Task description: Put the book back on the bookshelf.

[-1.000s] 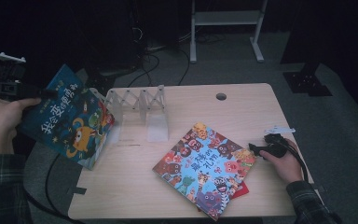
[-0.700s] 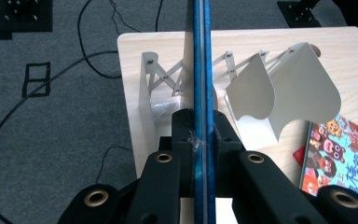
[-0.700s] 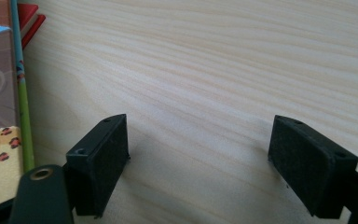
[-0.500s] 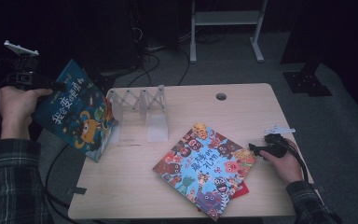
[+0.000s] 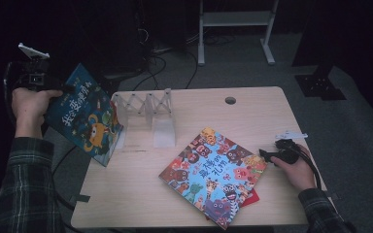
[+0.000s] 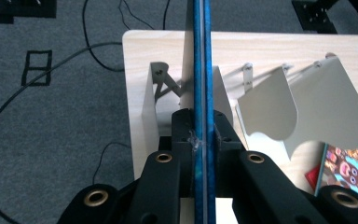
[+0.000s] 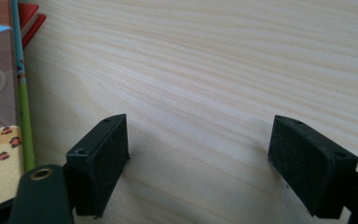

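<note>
My left gripper point(image 5: 60, 90) is shut on the top edge of a blue picture book point(image 5: 85, 116), held tilted in the air over the table's left edge, next to a white accordion book rack point(image 5: 145, 109). In the left gripper view the blue book point(image 6: 203, 70) runs edge-on between the closed jaws, above the rack's white dividers point(image 6: 303, 107). My right gripper point(image 5: 267, 156) rests open on the table just right of a colourful animal book point(image 5: 211, 174). The right gripper view has bare wood between the pads point(image 7: 98, 163) and that book's edge point(image 7: 21, 93) at the left.
A red book point(image 5: 252, 196) lies under the colourful one. The light wooden table point(image 5: 223, 121) has a cable hole point(image 5: 230, 100) near its far edge. Cables point(image 5: 160, 53) trail over grey carpet beyond the table, and a white stand point(image 5: 233, 29) is behind.
My left gripper has lifted the blue book up and slightly back toward the rack's left end, raising the hand higher. The right gripper and the colourful book have not moved.
</note>
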